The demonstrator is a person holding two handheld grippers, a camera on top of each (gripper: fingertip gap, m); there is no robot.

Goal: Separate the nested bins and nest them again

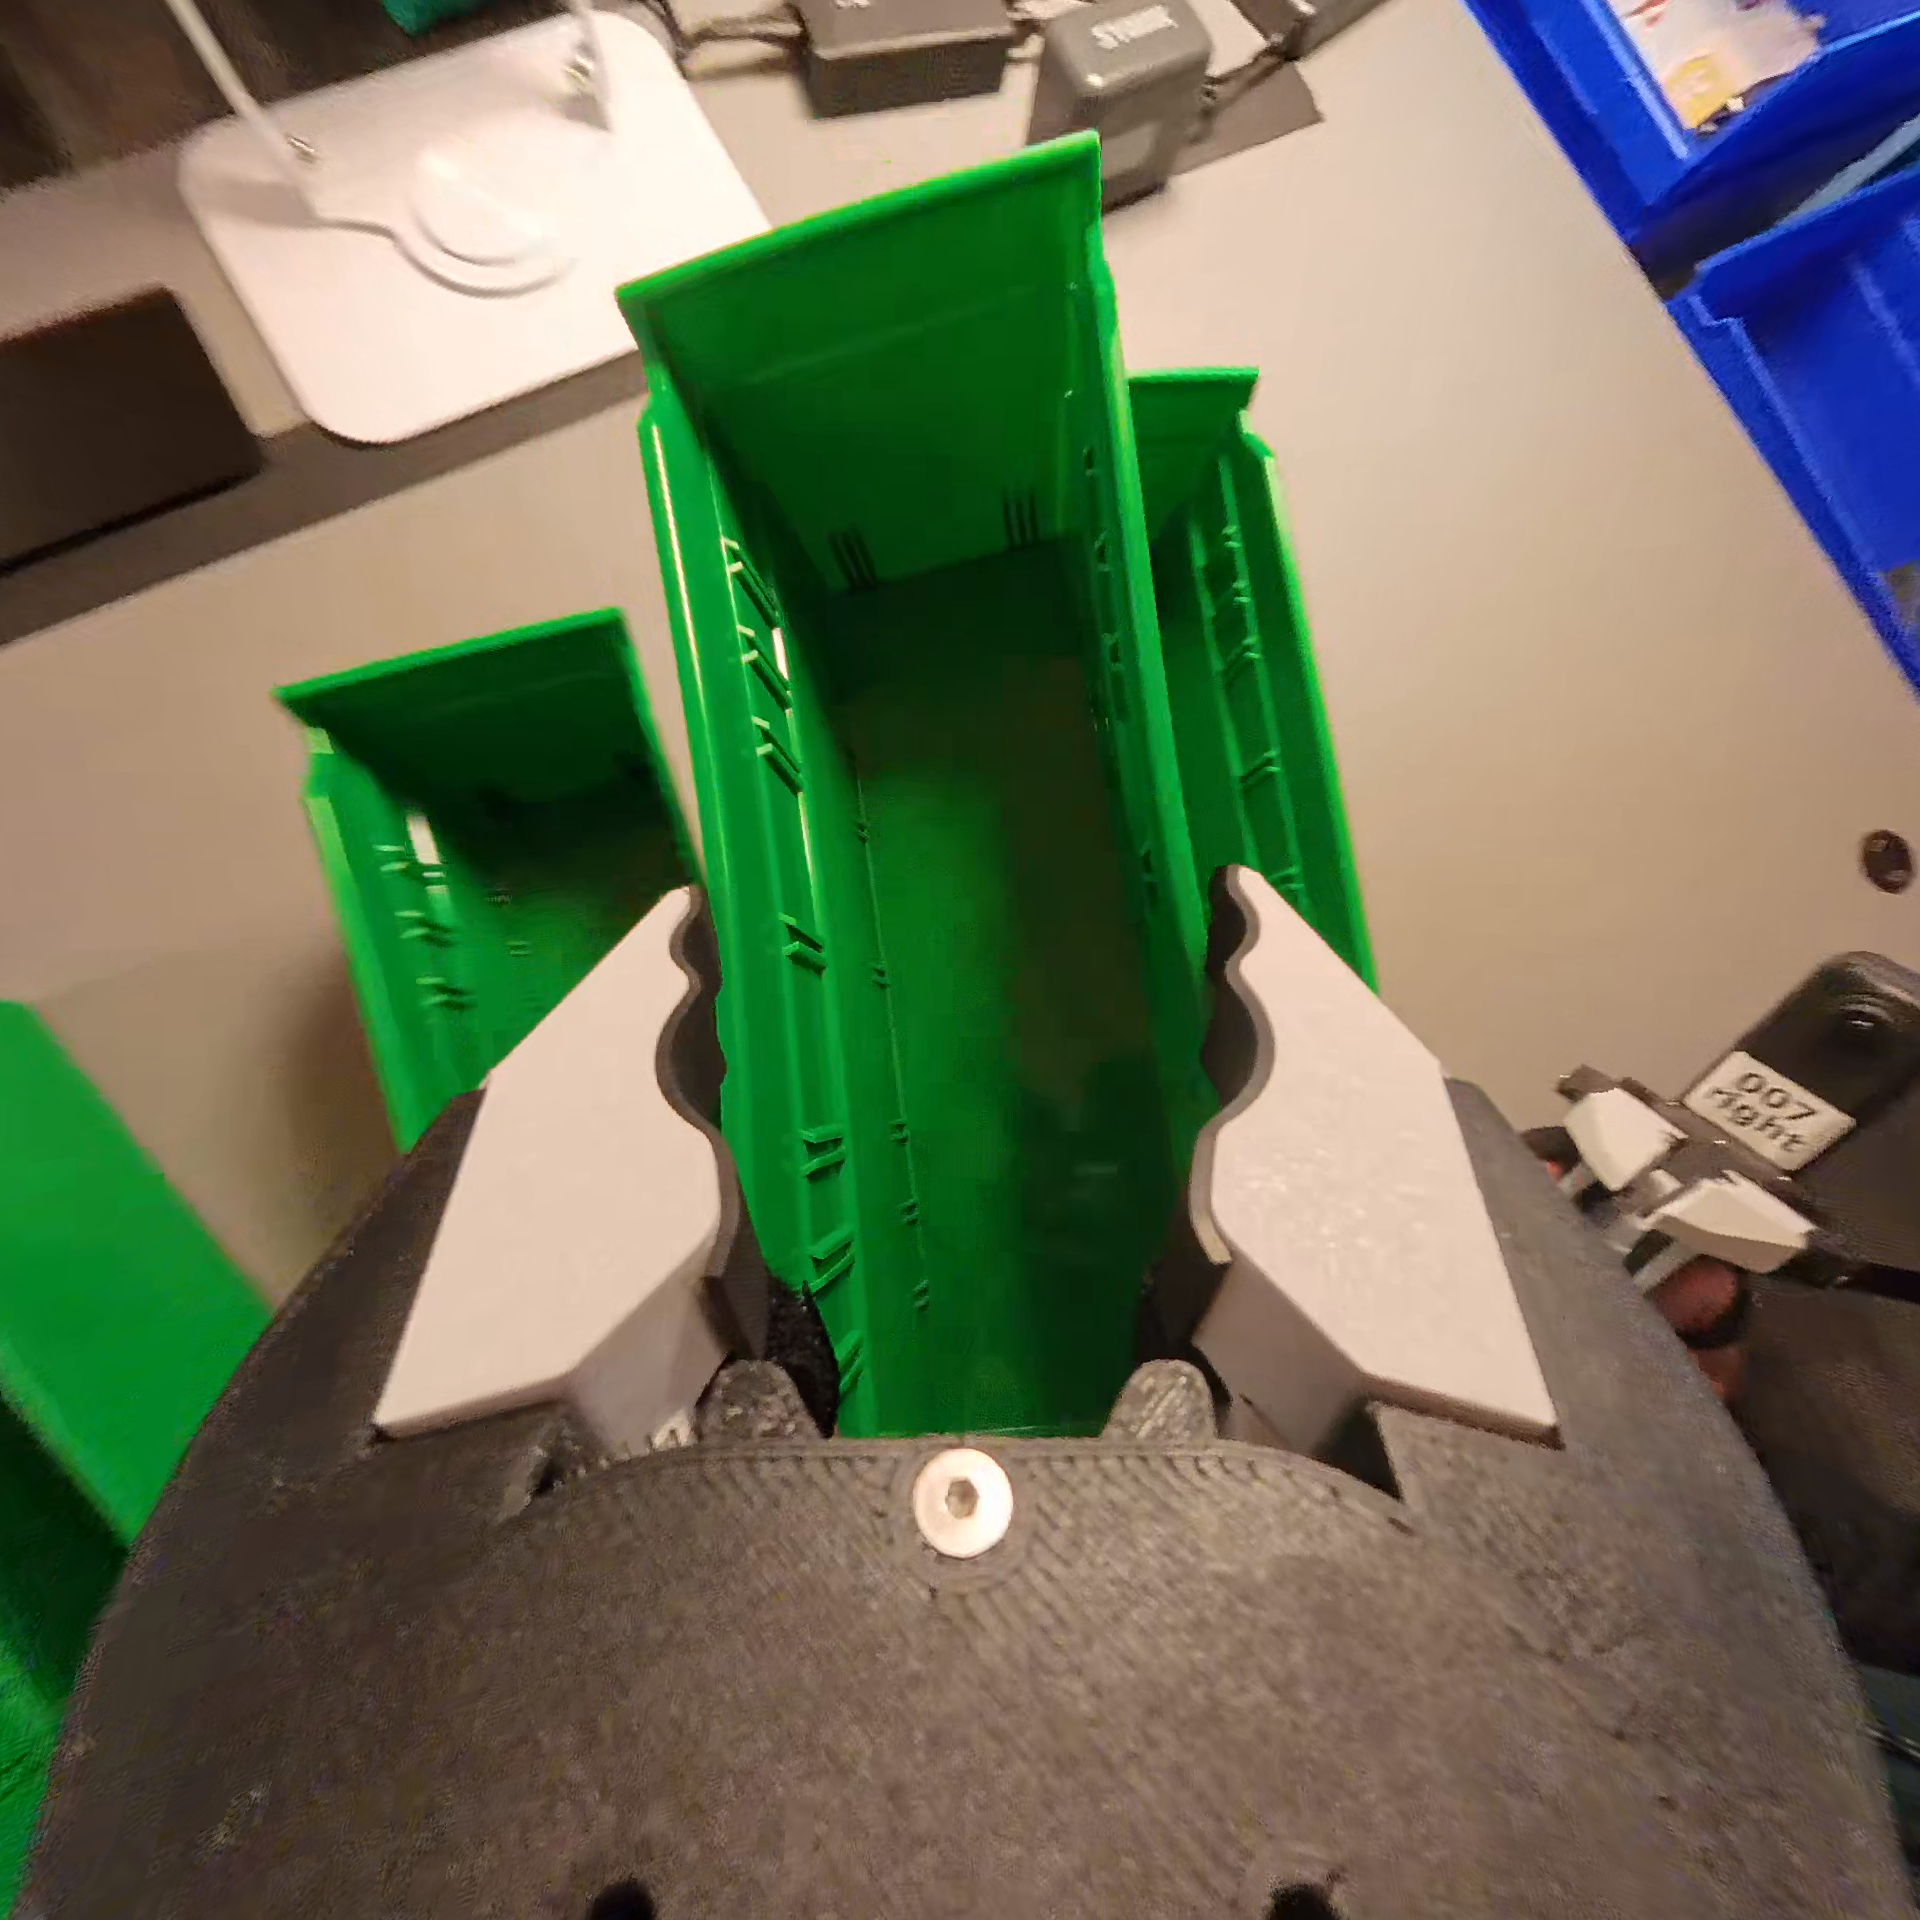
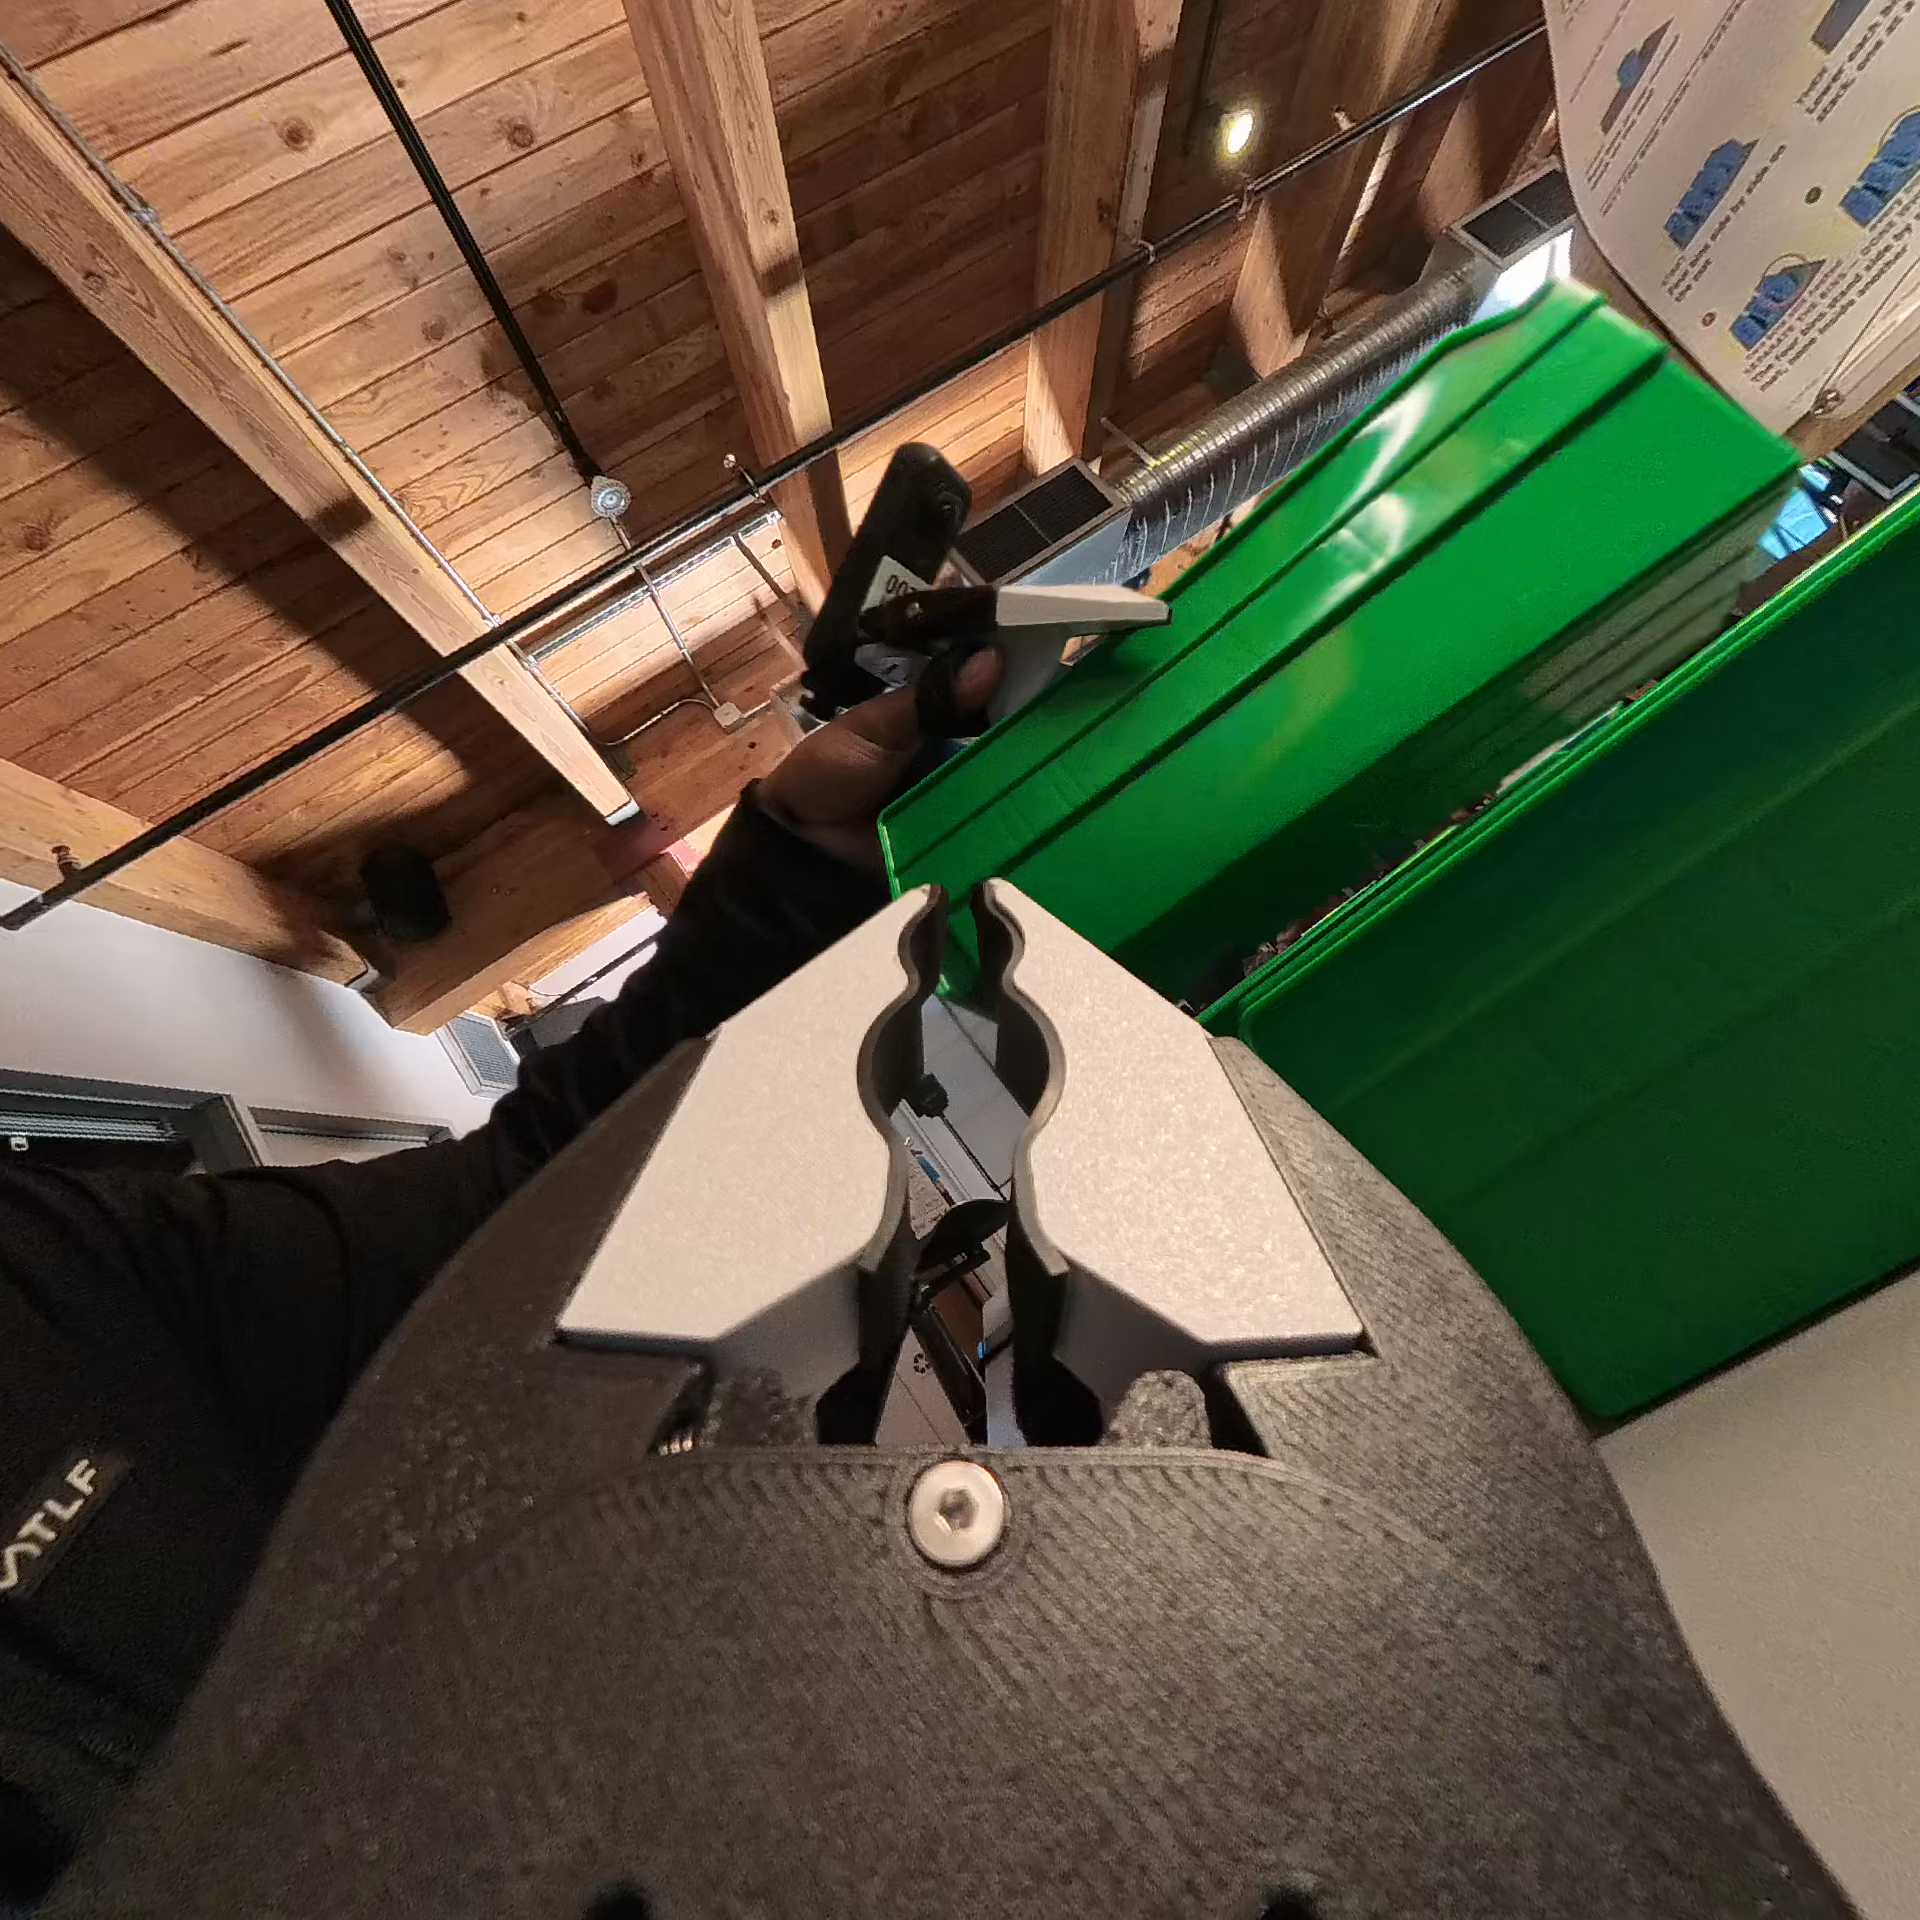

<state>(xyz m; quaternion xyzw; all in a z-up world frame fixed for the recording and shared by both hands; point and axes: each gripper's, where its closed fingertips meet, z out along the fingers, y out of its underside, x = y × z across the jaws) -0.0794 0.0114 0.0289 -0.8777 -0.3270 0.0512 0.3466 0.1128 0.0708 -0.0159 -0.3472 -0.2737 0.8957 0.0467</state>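
My left gripper is shut across the width of a long green bin, with both pads on its side walls. In the right wrist view this bin hangs tilted in the air from the left gripper, above another green bin. More green bins stand on the table in the left wrist view, one at the left and one behind the held bin at the right. My right gripper is shut with nothing between its fingers, and points upward beside the bins. It also shows in the left wrist view.
Blue bins stand at the table's far right. A white flat stand base, grey adapters and a black box sit at the back. A person's black sleeve and a printed sheet show in the right wrist view.
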